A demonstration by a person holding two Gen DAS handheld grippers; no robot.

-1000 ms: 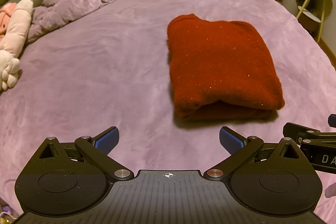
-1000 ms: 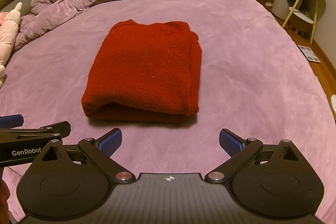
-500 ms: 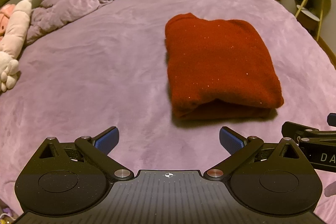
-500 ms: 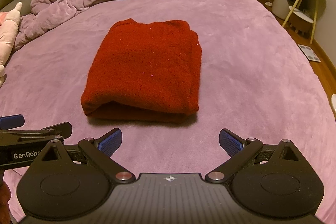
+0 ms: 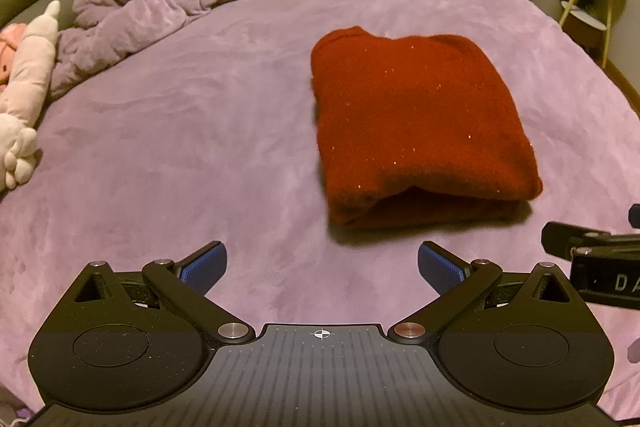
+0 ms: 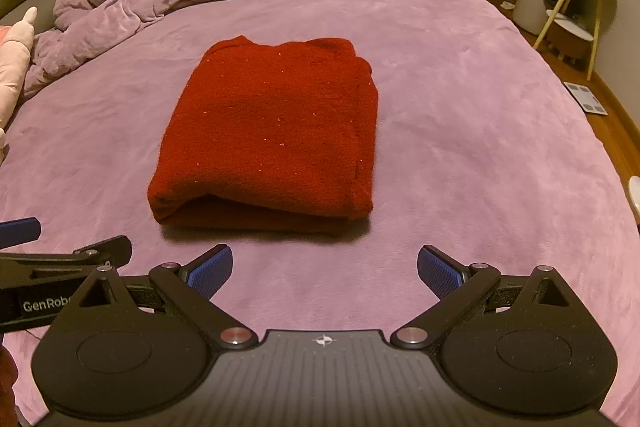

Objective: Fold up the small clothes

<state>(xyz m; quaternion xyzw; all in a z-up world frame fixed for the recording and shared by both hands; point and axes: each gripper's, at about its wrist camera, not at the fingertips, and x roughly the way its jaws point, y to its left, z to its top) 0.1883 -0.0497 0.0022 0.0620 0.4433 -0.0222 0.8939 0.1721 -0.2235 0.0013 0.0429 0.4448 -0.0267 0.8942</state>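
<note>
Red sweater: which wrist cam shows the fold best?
Right wrist. The sweater sits near centre there, with its top, right edge and open front layers all visible. In the left wrist view the sweater is pushed right of centre and seen at a slant, though the front layers still show.

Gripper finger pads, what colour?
Blue, ribbed pads; clearest in the right wrist view.

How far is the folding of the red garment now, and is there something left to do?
Done: the red garment lies folded into a compact rectangle on the purple bed. In hand: nothing; the left claw and right claw are both open, short of it. Left: no other clothes visible to fold.
</note>
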